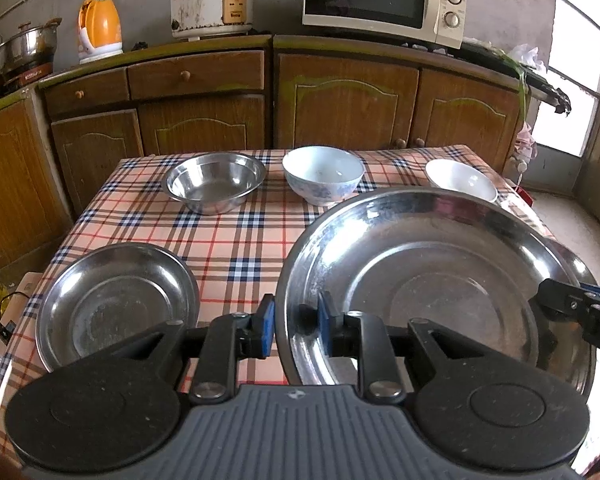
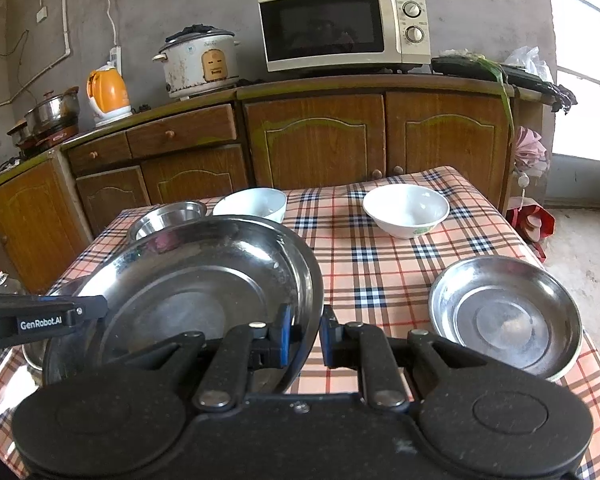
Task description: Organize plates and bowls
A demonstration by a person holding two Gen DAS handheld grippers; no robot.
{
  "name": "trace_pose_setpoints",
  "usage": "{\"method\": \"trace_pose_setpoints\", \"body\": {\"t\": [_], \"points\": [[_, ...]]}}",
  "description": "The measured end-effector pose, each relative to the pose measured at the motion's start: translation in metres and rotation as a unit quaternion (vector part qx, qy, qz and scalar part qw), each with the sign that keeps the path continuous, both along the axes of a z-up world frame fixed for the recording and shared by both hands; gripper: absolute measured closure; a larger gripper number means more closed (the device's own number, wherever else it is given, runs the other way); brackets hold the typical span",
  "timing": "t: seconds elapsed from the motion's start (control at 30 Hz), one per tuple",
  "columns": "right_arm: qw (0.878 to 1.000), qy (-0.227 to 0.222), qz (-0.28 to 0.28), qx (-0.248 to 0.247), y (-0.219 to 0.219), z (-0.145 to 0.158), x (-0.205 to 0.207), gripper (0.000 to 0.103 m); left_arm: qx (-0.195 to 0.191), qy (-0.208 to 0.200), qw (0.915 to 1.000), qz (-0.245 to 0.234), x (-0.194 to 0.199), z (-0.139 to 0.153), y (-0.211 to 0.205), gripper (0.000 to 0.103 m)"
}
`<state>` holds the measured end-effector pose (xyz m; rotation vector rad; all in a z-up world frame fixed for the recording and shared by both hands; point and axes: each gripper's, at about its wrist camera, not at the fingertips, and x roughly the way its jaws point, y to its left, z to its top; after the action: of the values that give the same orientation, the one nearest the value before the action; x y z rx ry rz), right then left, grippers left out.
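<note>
A large steel plate [image 1: 440, 280] [image 2: 188, 280] is held by both grippers over the checked tablecloth. My left gripper [image 1: 296, 320] is shut on its left rim, with one blue pad inside the rim and one outside. My right gripper [image 2: 306, 328] is shut on the right rim in the same way. Each gripper also shows in the other's view: the right gripper [image 1: 552, 300] and the left gripper [image 2: 100, 310]. A small steel plate [image 1: 116, 304] lies at the front left and another small steel plate [image 2: 504, 320] at the front right.
Along the table's far side stand a steel bowl [image 1: 214, 184], a blue-patterned bowl [image 1: 322, 174] and a white bowl [image 2: 406, 208]. Behind the table are wooden cabinets [image 1: 340, 100] with a microwave [image 1: 380, 0], a rice cooker [image 1: 210, 2] and an orange kettle [image 1: 100, 28].
</note>
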<state>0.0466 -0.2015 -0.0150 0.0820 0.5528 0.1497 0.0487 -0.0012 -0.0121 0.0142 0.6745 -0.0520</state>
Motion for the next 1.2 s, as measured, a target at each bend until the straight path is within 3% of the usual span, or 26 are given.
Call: {"method": "trace_pose_setpoints", "body": {"t": [1.2], "points": [[0.998, 0.066, -0.01, 0.004, -0.006, -0.052, -0.008, 0.083, 0.013, 0.044, 0.9989, -0.008, -0.01, -0.05, -0.006, 0.078]]}}
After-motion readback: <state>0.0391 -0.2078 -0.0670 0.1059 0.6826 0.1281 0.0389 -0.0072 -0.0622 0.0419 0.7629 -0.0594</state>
